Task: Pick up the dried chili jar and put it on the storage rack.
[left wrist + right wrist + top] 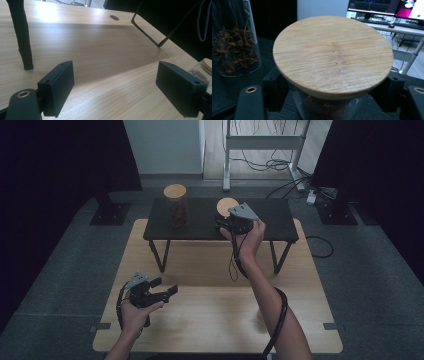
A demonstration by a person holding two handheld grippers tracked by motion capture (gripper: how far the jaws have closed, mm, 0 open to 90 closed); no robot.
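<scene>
A glass jar with a round wooden lid point(333, 53) stands on the low black shelf point(272, 222), right of its middle. My right gripper point(330, 100) is shut on that jar's glass body just under the lid, one black jaw on each side. From above, the same right gripper point(223, 226) sits at the near side of the jar's lid point(226, 204). My left gripper point(166, 287) hovers over the front left of the wooden table point(210, 320). Its jaws stand wide open, and between them the left gripper point(115, 85) has bare wood.
A second lidded jar point(176, 207) of dark dried pieces stands on the shelf's left part, also the jar point(234, 50) beside the held one. The shelf's thin black legs point(23, 42) rest on the table. A lidded container point(206, 68) shows at the table's right edge.
</scene>
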